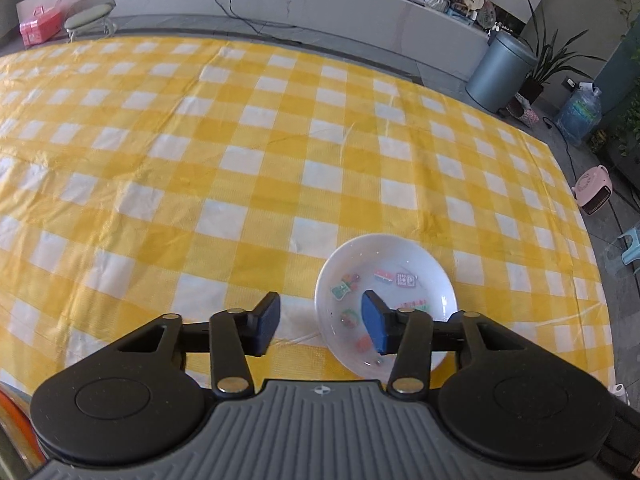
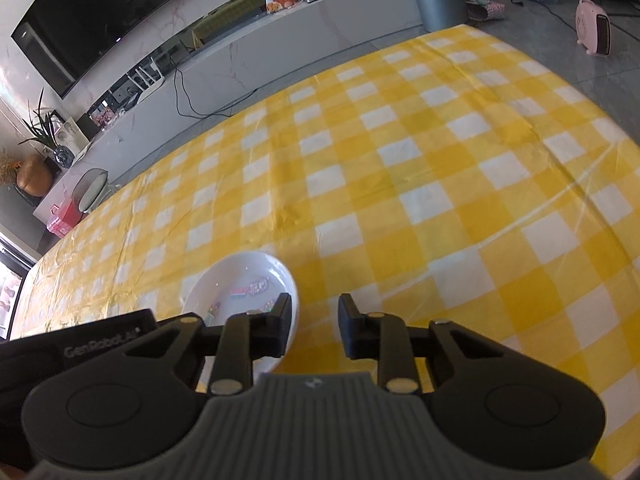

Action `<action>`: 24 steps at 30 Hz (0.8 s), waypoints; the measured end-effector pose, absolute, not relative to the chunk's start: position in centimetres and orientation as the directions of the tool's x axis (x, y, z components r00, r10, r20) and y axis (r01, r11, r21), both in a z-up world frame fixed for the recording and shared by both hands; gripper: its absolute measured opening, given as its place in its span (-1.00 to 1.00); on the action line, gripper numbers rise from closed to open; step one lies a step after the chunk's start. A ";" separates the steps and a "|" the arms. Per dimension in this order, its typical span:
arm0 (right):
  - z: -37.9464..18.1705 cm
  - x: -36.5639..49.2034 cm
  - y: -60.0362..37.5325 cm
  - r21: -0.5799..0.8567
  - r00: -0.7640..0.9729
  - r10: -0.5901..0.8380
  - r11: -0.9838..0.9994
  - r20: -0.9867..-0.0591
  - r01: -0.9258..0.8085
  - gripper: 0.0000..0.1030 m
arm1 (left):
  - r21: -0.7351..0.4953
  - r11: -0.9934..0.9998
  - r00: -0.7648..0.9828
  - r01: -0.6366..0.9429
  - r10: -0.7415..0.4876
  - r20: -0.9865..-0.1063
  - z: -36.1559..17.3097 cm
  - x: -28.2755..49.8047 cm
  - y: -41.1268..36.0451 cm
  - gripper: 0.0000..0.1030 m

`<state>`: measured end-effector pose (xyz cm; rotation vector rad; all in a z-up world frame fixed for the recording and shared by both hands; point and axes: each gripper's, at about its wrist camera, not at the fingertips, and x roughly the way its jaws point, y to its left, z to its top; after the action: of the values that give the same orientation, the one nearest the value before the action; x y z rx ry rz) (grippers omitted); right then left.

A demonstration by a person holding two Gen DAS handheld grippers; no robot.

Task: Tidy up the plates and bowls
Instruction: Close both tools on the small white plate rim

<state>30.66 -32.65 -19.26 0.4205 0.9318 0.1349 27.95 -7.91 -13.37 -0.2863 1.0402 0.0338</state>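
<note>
Left claw [image 1: 320, 322] apart astride bowl [image 1: 416, 256] rim; right claw [image 2: 314, 326] apart; TV [image 2: 104, 8] right view only.

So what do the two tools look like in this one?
Both match: grey ribbed body, black round housings, black linkage arms with brass-coloured pivots. The left tool has blue pads; the right tool has dark pads. White lettering marks the black casing beside it.

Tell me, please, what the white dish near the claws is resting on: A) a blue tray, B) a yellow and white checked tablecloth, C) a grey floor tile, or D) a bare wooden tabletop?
B: the white dish sits directly on the yellow and white checked tablecloth, which spreads all around it in both wrist views.
</note>
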 end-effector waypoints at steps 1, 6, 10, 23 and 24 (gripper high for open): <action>-19.4 30.7 -32.6 0.413 0.589 0.299 0.908 -0.751 0.065 -0.63 | -0.218 0.962 0.503 -0.165 -0.108 -0.857 -13.5 28.0 -8.0 -0.14; -19.7 30.8 -32.5 0.429 0.576 0.320 0.901 -0.752 0.059 -0.78 | -0.196 0.969 0.510 -0.150 -0.094 -0.855 -13.8 28.1 -8.6 -0.45; -20.0 30.8 -32.7 0.469 0.564 0.356 0.881 -0.745 0.064 -0.96 | -0.195 0.973 0.510 -0.126 -0.105 -0.854 -13.9 28.1 -9.0 -0.77; -18.8 30.2 -33.0 0.468 0.590 0.335 0.880 -0.734 0.083 -0.99 | -0.222 0.970 0.557 -0.103 -0.129 -0.821 -11.8 26.8 -9.0 -0.91; -18.5 30.0 -33.1 0.469 0.595 0.334 0.879 -0.731 0.082 -0.99 | -0.226 0.969 0.560 -0.101 -0.132 -0.818 -11.5 26.6 -9.0 -0.91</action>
<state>30.00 -33.09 -18.54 0.4916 0.9319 0.1535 26.59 -9.03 -11.49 -0.2600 0.9790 -0.0183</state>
